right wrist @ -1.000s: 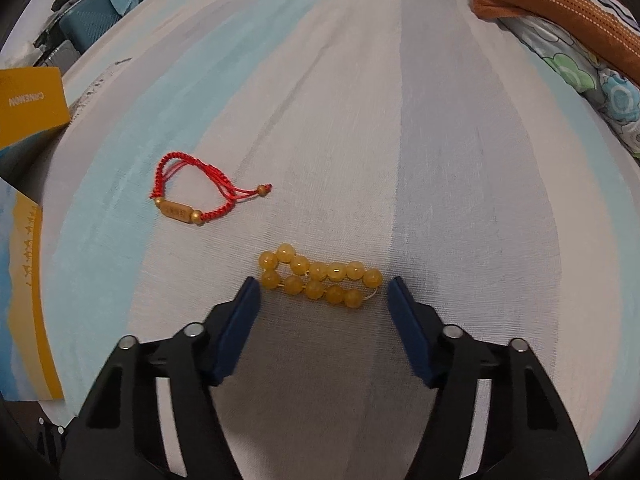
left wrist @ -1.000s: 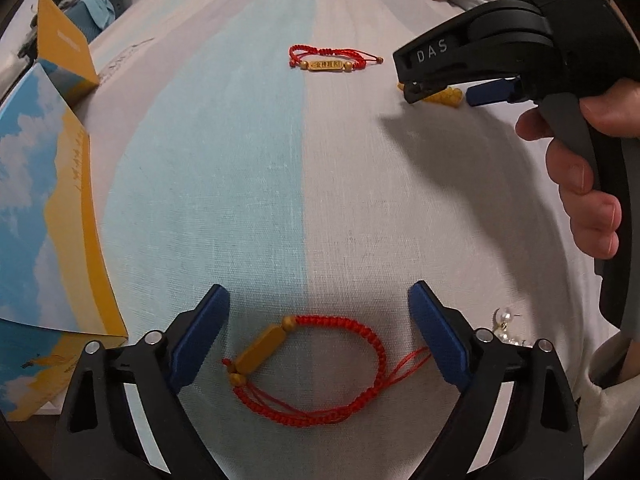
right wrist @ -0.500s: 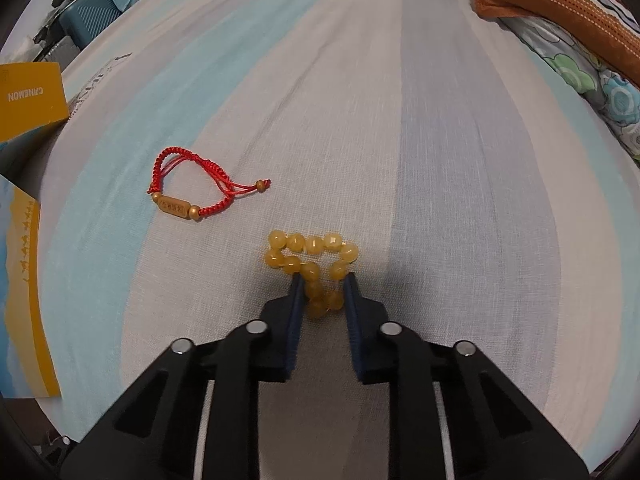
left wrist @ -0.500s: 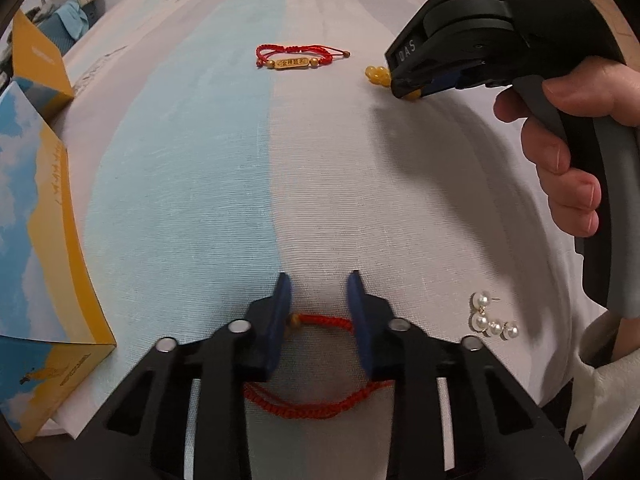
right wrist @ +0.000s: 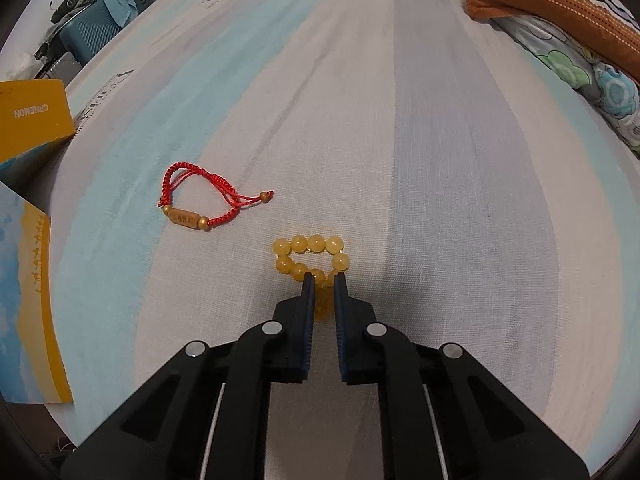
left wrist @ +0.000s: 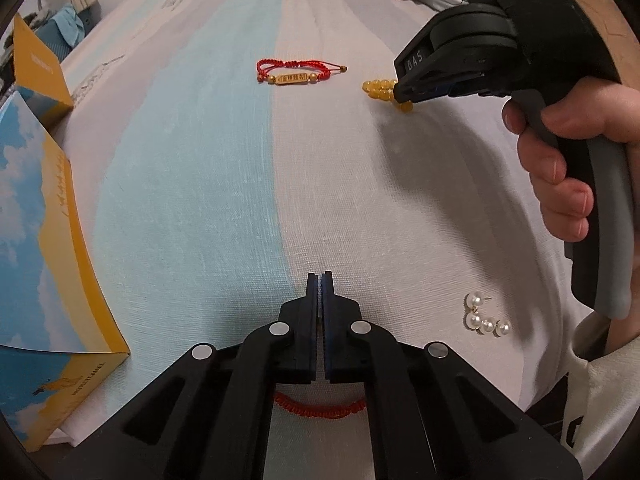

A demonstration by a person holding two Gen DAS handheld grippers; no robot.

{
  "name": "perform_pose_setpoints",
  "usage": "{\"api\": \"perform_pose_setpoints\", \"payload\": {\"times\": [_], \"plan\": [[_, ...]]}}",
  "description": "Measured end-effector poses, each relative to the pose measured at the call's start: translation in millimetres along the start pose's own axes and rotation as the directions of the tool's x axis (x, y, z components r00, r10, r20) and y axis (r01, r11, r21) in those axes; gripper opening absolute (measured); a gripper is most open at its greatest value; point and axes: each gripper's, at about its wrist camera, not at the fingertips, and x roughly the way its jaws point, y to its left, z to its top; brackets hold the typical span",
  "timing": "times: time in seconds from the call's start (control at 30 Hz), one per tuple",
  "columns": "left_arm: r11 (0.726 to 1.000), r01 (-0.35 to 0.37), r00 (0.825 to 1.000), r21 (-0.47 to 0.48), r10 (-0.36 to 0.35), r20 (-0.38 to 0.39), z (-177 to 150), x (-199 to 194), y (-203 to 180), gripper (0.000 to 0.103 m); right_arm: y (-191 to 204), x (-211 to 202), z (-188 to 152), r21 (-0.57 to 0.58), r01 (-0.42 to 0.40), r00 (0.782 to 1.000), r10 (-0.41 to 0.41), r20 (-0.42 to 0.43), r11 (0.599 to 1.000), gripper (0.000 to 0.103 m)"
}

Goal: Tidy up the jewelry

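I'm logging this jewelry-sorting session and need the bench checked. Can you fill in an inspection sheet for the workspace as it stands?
Surface: striped blue, white and grey cloth, fairly flat.
Job's things: yellow round-bead bracelet; red braided cord bracelet with gold bar, lying free; second red braided cord bracelet, mostly hidden under the left gripper; white pearl earrings, lying loose.
Clutter: blue-and-yellow printed cardboard box at the left edge.
Grippers: left gripper jaws together, grip on the cord not visible; right gripper closed on the bead bracelet.
Cables: nothing seen.
Surroundings: orange-trimmed floral bedding; blue bin.
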Motion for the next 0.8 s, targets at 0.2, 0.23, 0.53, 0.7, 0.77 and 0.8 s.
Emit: {"api": "perform_pose_setpoints", "payload": {"times": [0.2, 0.23, 0.53, 0.7, 0.77, 0.8], "plan": [[1.000, 0.007, 1.000, -0.002, -0.007, 0.012, 1.3, -7.8, -3.2, 0.001, 1.0, -6.0, 0.2, 0.000, -0.005, 1.000, 0.005, 0.015, 1.000, 0.009], [1.000, 0.011, 1.000, -0.006, -0.011, 0.016, 1.6, -10.4, -3.3, 0.001, 0.8, -7.7, 0.6, 0.001, -0.007, 1.000, 0.007, 0.019, 1.000, 0.009], [1.000, -0.029, 1.000, -0.004, 0.029, 0.012, -0.1, -12.1, -2.9, 0.006, 3.4, -11.6, 2.1, -0.008, -0.007, 1.000, 0.007, 0.026, 1.000, 0.009], [0.998, -0.059, 0.998, -0.018, 0.059, 0.027, -3.0, -17.1, 1.8, 0.058, 1.3, -7.7, 3.4, -0.002, -0.003, 1.000, 0.003, 0.017, 1.000, 0.009], [0.997, -0.073, 0.997, -0.013, 0.073, 0.033, -7.2, -20.1, 1.7, 0.060, 0.4, -6.0, 4.1, 0.004, -0.001, 1.000, 0.001, 0.013, 1.000, 0.009], [0.997, -0.071, 0.997, -0.012, 0.071, 0.028, -8.8, -19.8, 1.9, 0.060, 0.6, -5.8, 4.3, 0.005, -0.002, 1.000, 0.002, 0.013, 1.000, 0.009]]}}
